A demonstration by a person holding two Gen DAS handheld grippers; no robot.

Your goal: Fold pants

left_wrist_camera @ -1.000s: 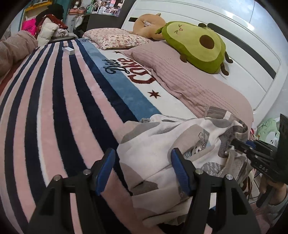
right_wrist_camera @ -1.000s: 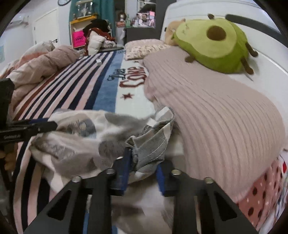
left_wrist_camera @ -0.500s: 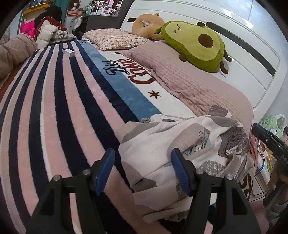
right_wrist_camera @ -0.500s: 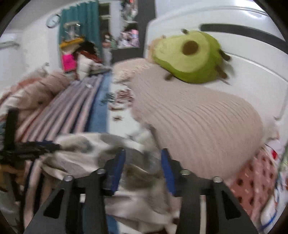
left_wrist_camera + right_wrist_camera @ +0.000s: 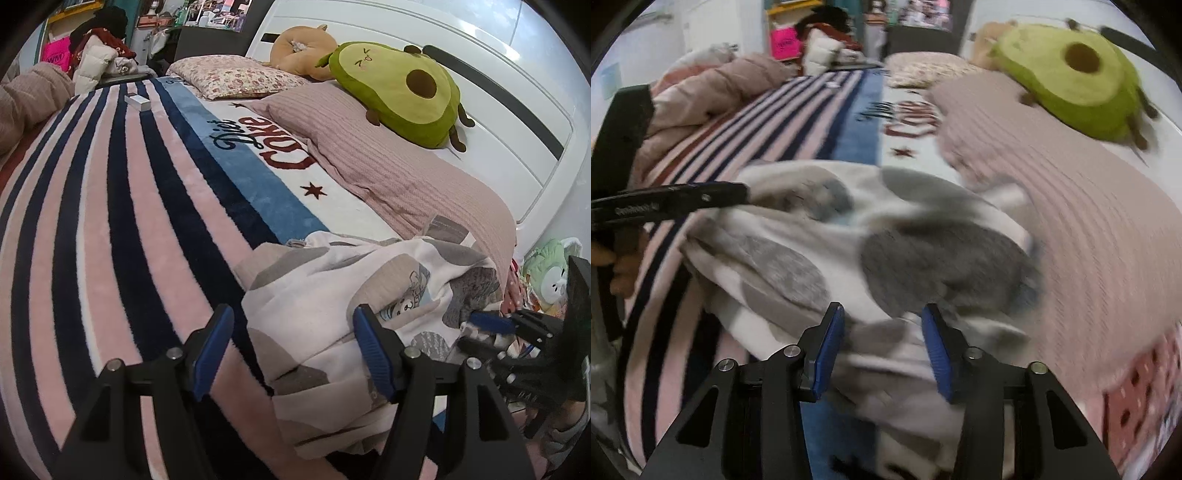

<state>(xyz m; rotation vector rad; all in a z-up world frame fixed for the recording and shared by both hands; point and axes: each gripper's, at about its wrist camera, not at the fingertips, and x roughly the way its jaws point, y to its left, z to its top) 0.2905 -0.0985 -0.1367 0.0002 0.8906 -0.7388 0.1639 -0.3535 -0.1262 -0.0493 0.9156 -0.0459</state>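
**Pants lying bunched at the bed's edge, between both tools**

The left tool [image 5: 293, 347] is standing wide apart, its blue pads [image 5: 214, 350] pressing on nothing; the near corner of the pants [image 5: 332, 295] is lying between and just beyond them, with one pad over the striped blanket [image 5: 110, 221] and the other over the cloth. The right tool [image 5: 882, 343] is closing, its jaws partly apart, with a rumpled fold of the pants lying between the pads but not visibly pinched; its view is blurred.

The pants, white with grey and beige patches and a small cartoon print, are lying crumpled on the bed at the blanket's near edge, touching the ribbed pink cover [image 5: 388, 166] beside them. Seen from the left wrist, the right tool is reaching in from the right at the far end of the heap [image 5: 495, 325]. Both tools are pointing downward toward the cloth.

Farther off, an avocado plush [image 5: 399, 88] is resting on the pink cover against the white headboard [image 5: 517, 110], next to a floral pillow [image 5: 236, 75].
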